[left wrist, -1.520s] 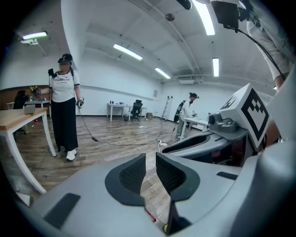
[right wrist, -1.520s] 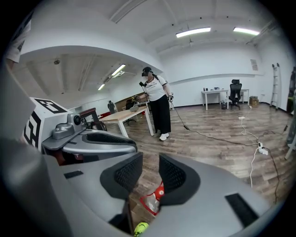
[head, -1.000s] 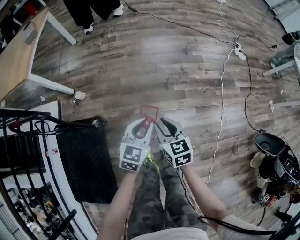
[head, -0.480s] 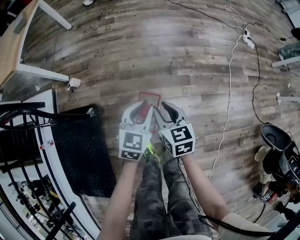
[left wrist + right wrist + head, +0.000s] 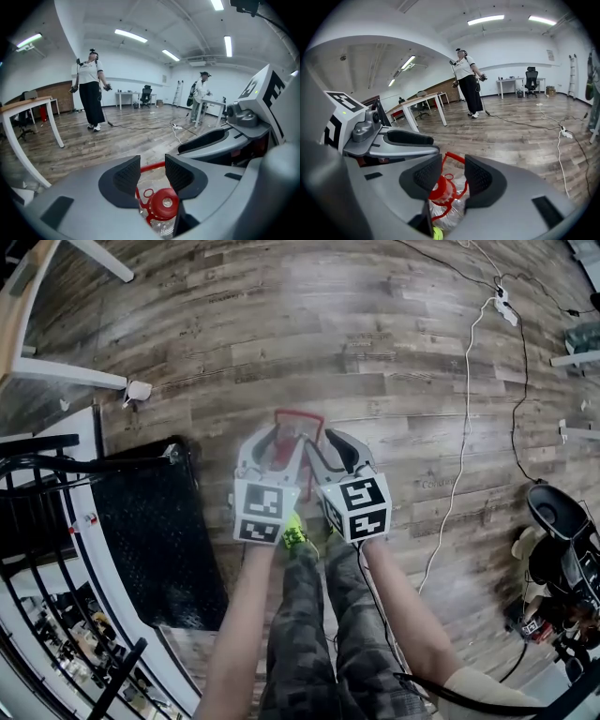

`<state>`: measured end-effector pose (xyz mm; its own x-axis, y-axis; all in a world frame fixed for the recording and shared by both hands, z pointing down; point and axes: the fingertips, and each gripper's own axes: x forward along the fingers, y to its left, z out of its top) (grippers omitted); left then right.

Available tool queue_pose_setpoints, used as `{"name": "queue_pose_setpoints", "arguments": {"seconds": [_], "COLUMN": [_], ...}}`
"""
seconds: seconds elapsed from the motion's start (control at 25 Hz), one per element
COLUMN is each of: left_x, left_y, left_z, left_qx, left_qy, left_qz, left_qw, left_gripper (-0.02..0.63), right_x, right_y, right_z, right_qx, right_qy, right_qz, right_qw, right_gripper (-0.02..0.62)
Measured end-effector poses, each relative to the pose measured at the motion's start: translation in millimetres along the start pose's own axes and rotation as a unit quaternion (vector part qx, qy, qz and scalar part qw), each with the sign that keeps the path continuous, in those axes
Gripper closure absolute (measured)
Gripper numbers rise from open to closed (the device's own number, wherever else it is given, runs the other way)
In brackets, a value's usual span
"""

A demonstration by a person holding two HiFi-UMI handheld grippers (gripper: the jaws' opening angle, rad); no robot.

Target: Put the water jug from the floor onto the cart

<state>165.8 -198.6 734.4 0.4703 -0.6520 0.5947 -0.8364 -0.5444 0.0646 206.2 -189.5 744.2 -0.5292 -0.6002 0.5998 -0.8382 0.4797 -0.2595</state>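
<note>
The water jug stands on the wood floor at my feet, clear-bodied with a red cap [image 5: 163,204] and a red carry handle [image 5: 298,416]. Both grippers hang close together just above it. My left gripper [image 5: 273,441] is open; its jaws have just been opening wide, and the cap sits below and between the pads [image 5: 127,174] without touching them. My right gripper [image 5: 327,452] is open too and has also just been opening; the cap [image 5: 440,190] and handle show in the gap, untouched. The cart's black mesh deck [image 5: 159,531] lies to the left.
Black cart rails [image 5: 56,465] curve at the far left. White table legs [image 5: 56,379] stand at upper left. A white cable [image 5: 464,456] runs down the floor on the right, past a black machine [image 5: 562,540]. A person [image 5: 91,89] stands farther off.
Both grippers have sunk toward the jug, which now shows closer under them. The left jaws stand visibly wider apart than before.
</note>
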Motion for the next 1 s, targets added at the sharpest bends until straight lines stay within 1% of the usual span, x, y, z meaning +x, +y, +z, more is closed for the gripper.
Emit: {"name": "queue_pose_setpoints", "arguments": {"seconds": [0.12,0.24,0.32,0.52,0.68,0.84,1.0], "left_x": [6.9,16.7,23.4,39.2,46.7,52.3,61.2], "left_y": [6.4,12.1,16.9,24.4,27.1,36.5,39.1], "left_z": [-8.1,-17.0,-23.0,-40.7,-55.7,-65.9,-71.3], "left_qx": [-0.004,0.013,0.017,0.007,0.003,-0.011,-0.014], "left_qy": [0.004,0.017,0.025,0.041,0.055,0.063,0.069], "left_qz": [0.006,0.010,0.011,0.007,0.012,0.017,0.004], "left_qw": [1.0000,0.9997,0.9995,0.9991,0.9984,0.9978,0.9975], "left_gripper": [0.466,0.465,0.465,0.462,0.460,0.459,0.459], "right_x": [11.8,23.3,31.1,47.6,52.7,62.3,71.6], "right_y": [-2.7,-6.6,-8.2,-17.0,-28.3,-36.1,-39.4], "right_z": [-6.1,-13.3,-19.5,-33.2,-37.4,-46.0,-52.4], "right_qx": [0.000,0.003,0.007,0.011,0.021,0.036,0.049], "right_qy": [0.008,0.013,0.019,0.036,0.031,0.047,0.059], "right_qz": [-0.004,-0.009,-0.010,-0.038,-0.064,-0.067,-0.064], "right_qw": [1.000,1.000,1.000,0.999,0.997,0.996,0.995], "right_gripper": [0.458,0.454,0.436,0.413,0.405,0.405,0.405]}}
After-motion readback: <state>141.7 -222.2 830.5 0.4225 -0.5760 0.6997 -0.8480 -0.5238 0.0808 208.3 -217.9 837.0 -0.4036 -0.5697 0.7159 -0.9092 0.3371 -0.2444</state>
